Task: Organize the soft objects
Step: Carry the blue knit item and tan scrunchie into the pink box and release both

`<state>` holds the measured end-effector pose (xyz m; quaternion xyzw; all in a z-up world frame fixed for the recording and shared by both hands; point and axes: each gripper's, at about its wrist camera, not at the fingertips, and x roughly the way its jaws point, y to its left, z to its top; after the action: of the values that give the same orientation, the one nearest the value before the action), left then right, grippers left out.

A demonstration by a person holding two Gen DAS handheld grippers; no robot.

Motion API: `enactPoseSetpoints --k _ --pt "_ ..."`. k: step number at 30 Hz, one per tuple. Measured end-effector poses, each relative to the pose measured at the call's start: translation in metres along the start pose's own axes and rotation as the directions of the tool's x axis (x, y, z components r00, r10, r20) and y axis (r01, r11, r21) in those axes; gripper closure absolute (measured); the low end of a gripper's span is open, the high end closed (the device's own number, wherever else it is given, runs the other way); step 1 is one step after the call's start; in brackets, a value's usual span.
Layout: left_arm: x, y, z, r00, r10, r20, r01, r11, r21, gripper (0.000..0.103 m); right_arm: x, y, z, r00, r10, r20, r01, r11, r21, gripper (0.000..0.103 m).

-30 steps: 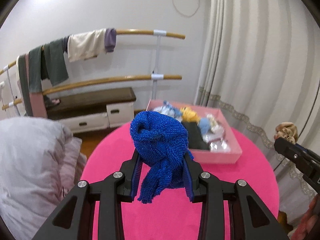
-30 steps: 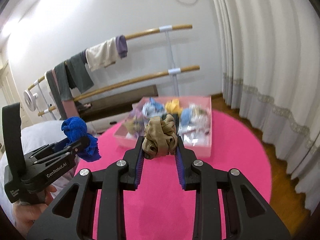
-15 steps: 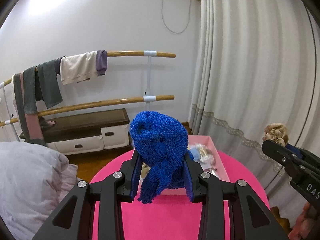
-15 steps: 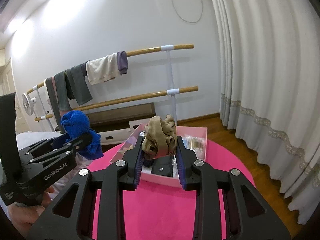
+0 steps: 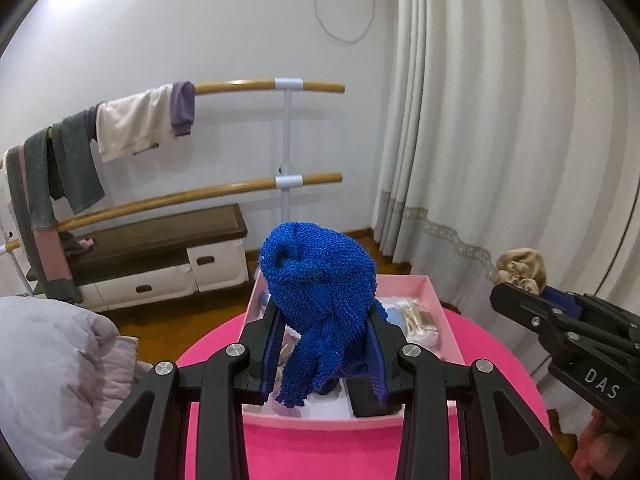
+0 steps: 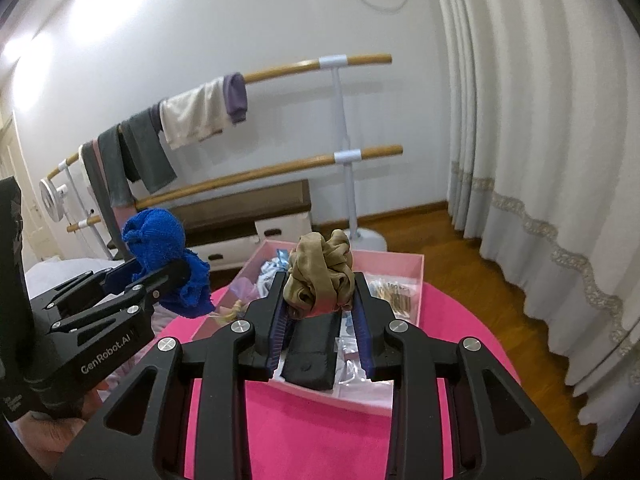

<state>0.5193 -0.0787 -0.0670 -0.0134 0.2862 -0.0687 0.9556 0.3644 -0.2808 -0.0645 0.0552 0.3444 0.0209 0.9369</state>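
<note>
The left gripper (image 5: 324, 344) squeezes a fuzzy blue cloth (image 5: 320, 292) between its two fingers. The cloth bulges out on top and a bit hangs down below. The right gripper (image 6: 320, 312) is pinched tight on a tan scrunchie (image 6: 320, 276), which sits bunched up between the pads.

A second ago both grippers were farther back, over the near part of the pink table (image 5: 320, 452). The whole pink box (image 5: 436, 292) could be seen far ahead of them then. Now both have moved forward and are held above the near end of the box. The near edge of the box lies right under the fingers. The grips look the same as before. Neither soft thing has slipped.

Inside the box are a black case (image 6: 312, 352), a clear bag of hair pins (image 6: 396, 292) on the right side, and some light blue and yellow soft things on the left side. The blue cloth hangs over the middle of the box's near end. The scrunchie is above the black case.

Far behind, clothes (image 5: 132, 124) hang on a wooden rail by the white wall. White curtains (image 5: 500, 140) hang on the right.
</note>
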Motion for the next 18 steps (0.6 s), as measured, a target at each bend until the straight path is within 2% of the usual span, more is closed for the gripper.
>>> enactPoseSetpoints --k 5,11,18 --pt "0.058 -0.001 0.019 0.997 -0.014 -0.074 0.013 1.000 -0.017 0.069 0.049 -0.023 0.004 0.996 0.017 -0.089 -0.014 0.999 0.034 0.075" --pt "0.135 0.001 0.041 0.985 -0.029 -0.171 0.022 0.999 -0.039 0.069 0.107 -0.043 -0.002 0.980 0.022 -0.199 -0.011 0.998 0.058 0.074" --pt "0.209 -0.005 0.059 0.964 -0.032 -0.264 0.022 0.999 -0.039 0.066 0.141 -0.057 -0.010 0.962 0.026 -0.270 -0.007 0.997 0.073 0.072"
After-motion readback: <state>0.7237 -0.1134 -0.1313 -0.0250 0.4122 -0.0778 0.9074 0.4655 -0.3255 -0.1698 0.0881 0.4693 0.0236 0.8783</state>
